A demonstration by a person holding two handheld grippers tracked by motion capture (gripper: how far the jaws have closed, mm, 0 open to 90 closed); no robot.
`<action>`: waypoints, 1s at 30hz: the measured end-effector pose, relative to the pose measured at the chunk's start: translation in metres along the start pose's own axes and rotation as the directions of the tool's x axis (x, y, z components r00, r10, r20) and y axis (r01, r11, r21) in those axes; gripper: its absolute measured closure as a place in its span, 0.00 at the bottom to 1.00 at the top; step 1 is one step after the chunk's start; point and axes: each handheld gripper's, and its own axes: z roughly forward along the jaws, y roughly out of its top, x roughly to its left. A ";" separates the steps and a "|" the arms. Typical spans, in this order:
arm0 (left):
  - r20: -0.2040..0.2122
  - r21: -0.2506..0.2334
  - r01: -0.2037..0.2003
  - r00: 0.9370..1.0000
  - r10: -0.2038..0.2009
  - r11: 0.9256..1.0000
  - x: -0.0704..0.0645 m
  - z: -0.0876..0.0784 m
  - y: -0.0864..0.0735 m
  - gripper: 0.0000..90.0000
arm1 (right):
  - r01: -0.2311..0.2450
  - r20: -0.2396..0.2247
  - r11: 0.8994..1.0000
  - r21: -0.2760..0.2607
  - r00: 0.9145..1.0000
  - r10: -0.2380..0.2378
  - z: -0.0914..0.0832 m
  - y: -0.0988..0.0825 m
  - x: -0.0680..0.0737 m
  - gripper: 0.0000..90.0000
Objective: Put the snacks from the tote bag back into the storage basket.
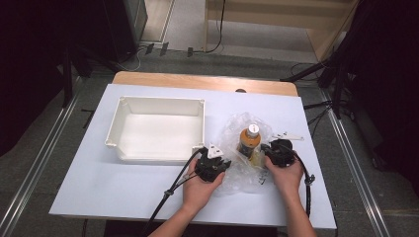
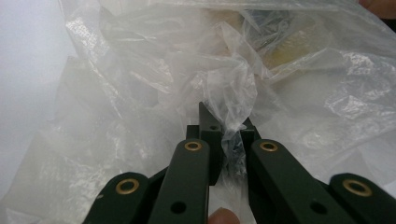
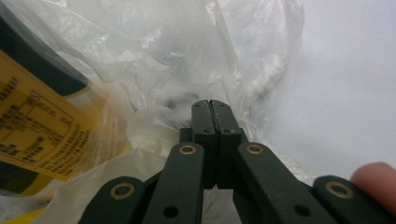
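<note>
One clear plastic bag (image 1: 242,153) holding one orange bottle (image 1: 249,140) lay on the desk (image 1: 99,182) beside one white tray (image 1: 160,129). The left gripper (image 2: 227,133) pinched a bag fold; the right gripper (image 3: 211,116) clamped its edge, fingers pressed together.

Bottle (image 3: 42,140) label cut off at the right gripper view's left edge, print blurred and unreadable. Lower bottle veiled by crumpled clear plastic bag (image 1: 237,173) — contents beneath indistinct. Fingertip (image 2: 223,217) cropped at the left gripper view's bottom edge — likewise forearms from above.
</note>
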 end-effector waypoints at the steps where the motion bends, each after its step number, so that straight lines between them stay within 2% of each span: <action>1: 0.002 -0.001 0.000 1.000 0.000 1.000 0.000 0.000 0.000 0.97 | 0.008 0.008 1.000 -0.009 1.000 -0.008 0.000 -0.001 -0.001 1.00; 5: 0.006 -0.009 0.012 1.000 -0.012 1.000 0.001 -0.001 0.000 0.93 | 0.023 0.018 1.000 -0.015 1.000 -0.023 -0.001 -0.002 0.001 1.00; 6: 0.013 -0.019 0.016 1.000 -0.016 1.000 0.001 -0.002 -0.001 0.91 | 0.018 0.014 1.000 -0.025 1.000 -0.018 -0.002 -0.003 0.001 0.96; 8: 0.025 -0.049 0.011 1.000 -0.009 0.999 0.001 -0.005 -0.001 0.83 | -0.019 -0.010 0.997 -0.078 1.000 0.018 -0.010 -0.005 0.001 0.90; 9: 0.026 -0.081 0.004 1.000 -0.002 0.997 0.001 -0.008 -0.002 0.75 | -0.037 -0.012 0.993 -0.109 0.999 0.036 -0.017 -0.005 0.002 0.86; 11: 0.026 -0.128 -0.008 1.000 0.012 0.992 0.000 -0.014 -0.004 0.72 | -0.045 -0.021 0.991 -0.129 0.999 0.043 -0.022 -0.005 0.003 0.82; 13: 0.031 -0.145 -0.008 0.999 0.012 0.989 0.000 -0.016 -0.004 0.65 | -0.056 -0.038 0.985 -0.163 0.998 0.051 -0.033 -0.004 0.004 0.76; 14: 0.039 -0.165 -0.012 0.999 0.019 0.986 0.000 -0.020 -0.005 0.58 | -0.063 -0.067 0.981 -0.186 0.996 0.051 -0.043 -0.005 0.006 0.70; 15: 0.039 -0.165 -0.012 0.999 0.019 0.986 0.000 -0.020 -0.005 0.55 | -0.063 -0.067 0.981 -0.186 0.996 0.051 -0.043 -0.005 0.006 0.70; 16: 0.046 -0.180 -0.009 0.999 0.017 0.984 0.000 -0.022 -0.005 0.55 | -0.060 -0.071 0.978 -0.200 0.996 0.046 -0.046 -0.006 0.007 0.67; 17: 0.051 -0.189 -0.009 0.999 0.019 0.982 0.000 -0.024 -0.006 0.48 | -0.062 -0.070 0.973 -0.222 0.996 0.048 -0.054 -0.007 0.010 0.63; 18: 0.061 -0.208 -0.003 0.998 0.016 0.978 0.000 -0.027 -0.006 0.48 | -0.062 -0.070 0.973 -0.222 0.996 0.048 -0.054 -0.007 0.010 0.63; 19: 0.067 -0.223 0.006 0.998 0.009 0.975 0.001 -0.030 -0.006 0.39 | -0.050 -0.055 0.971 -0.232 0.998 0.039 -0.059 -0.007 0.015 0.57; 20: 0.070 -0.234 0.006 0.997 0.011 0.972 0.002 -0.032 -0.007 0.35 | -0.046 -0.049 0.969 -0.241 0.998 0.035 -0.062 -0.006 0.017 0.55; 22: 0.068 -0.242 0.006 0.998 0.011 0.970 0.003 -0.036 -0.008 0.28 | -0.043 -0.053 0.963 -0.266 0.998 0.030 -0.067 -0.006 0.021 0.50; 23: 0.071 -0.242 0.004 0.997 0.014 0.970 0.003 -0.038 -0.009 0.28 | -0.043 -0.053 0.963 -0.266 0.998 0.030 -0.067 -0.006 0.021 0.50; 24: 0.072 -0.244 0.000 0.997 0.018 0.970 0.004 -0.040 -0.009 0.21 | -0.035 -0.043 0.959 -0.283 0.999 0.024 -0.069 -0.007 0.023 0.46; 27: 0.073 -0.244 -0.003 0.997 0.021 0.970 0.005 -0.048 -0.010 0.16 | -0.036 -0.041 0.957 -0.289 0.999 0.025 -0.071 -0.007 0.024 0.42; 28: 0.070 -0.246 -0.005 0.997 0.023 0.969 0.006 -0.052 -0.010 0.15 | -0.039 -0.053 0.954 -0.297 0.998 0.024 -0.073 -0.007 0.025 0.38; 30: 0.071 -0.255 -0.009 0.997 0.027 0.967 0.008 -0.057 -0.009 0.15 | -0.040 -0.060 0.953 -0.299 0.998 0.023 -0.074 -0.007 0.025 0.36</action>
